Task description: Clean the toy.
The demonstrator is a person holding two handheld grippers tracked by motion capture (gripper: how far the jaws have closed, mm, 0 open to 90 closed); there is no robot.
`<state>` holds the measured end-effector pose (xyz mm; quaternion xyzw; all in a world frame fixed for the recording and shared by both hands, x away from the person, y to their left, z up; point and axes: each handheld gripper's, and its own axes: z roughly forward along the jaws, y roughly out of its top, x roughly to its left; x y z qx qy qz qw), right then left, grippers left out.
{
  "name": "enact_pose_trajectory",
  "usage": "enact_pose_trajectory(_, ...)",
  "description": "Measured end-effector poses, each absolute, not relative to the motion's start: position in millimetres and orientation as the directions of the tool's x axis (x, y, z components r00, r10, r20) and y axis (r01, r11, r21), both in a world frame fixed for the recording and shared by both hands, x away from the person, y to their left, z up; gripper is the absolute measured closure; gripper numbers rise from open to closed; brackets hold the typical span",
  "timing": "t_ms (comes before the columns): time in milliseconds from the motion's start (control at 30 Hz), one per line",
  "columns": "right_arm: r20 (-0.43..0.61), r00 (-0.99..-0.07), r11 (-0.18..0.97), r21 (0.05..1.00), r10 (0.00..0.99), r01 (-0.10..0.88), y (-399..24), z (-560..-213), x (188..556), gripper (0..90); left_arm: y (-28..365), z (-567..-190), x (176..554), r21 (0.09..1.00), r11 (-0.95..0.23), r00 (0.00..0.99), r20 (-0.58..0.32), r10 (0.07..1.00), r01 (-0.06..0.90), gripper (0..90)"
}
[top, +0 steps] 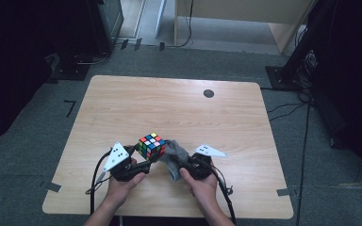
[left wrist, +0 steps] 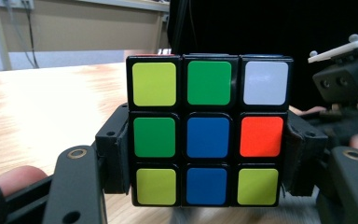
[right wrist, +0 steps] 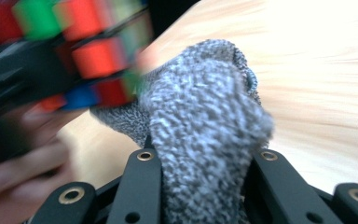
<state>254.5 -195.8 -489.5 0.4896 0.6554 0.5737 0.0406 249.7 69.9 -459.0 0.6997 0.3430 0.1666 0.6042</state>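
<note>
Left gripper (left wrist: 207, 154) clamps the cube (left wrist: 208, 132) by its side faces, cube square between the jaws. Right gripper (right wrist: 205, 163) pinches the cloth (right wrist: 205, 126), which touches the cube.

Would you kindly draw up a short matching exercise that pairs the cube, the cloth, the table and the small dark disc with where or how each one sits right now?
Things:
1. puzzle cube
2. grey cloth
3. wooden table
4. dark round disc

States:
A. lies flat near the table's far edge
B. clamped between the jaws of the left gripper
C. bunched in the jaws of the right gripper, against the cube
D. stands on grey carpet and bears the rest

Pairs: 1-B, 2-C, 3-D, 4-A
</note>
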Motion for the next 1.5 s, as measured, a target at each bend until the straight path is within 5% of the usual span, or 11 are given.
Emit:
enact_pose_trajectory(333,0.384,-0.558,-0.023,0.837,0.736,0.546,-210,-491,268,68.2,75,-462,255,0.955,-0.03,0.692,-0.192,0.696,0.295,34.0)
enact_pose_trajectory(633,0.311,-0.521,0.01,0.852,0.794,0.524,-218,-482,271,36.8,83,-461,262,0.948,-0.03,0.694,-0.211,0.689,0.317,34.0)
enact_pose_trajectory(800,0.261,-0.595,0.03,0.901,0.76,0.434,-215,-471,265,33.9,91,-459,267,0.939,-0.018,0.693,-0.24,0.68,0.344,34.0)
enact_pose_trajectory(1100,0.284,-0.695,0.047,0.908,0.661,0.415,-186,-473,252,27.7,90,-458,269,0.922,0.041,0.683,-0.315,0.659,0.385,33.9)
enact_pose_trajectory(1500,0.3,-0.686,0.01,0.912,0.662,0.409,-152,-474,232,21.7,69,-462,260,0.901,0.123,0.674,-0.397,0.623,0.417,33.8)
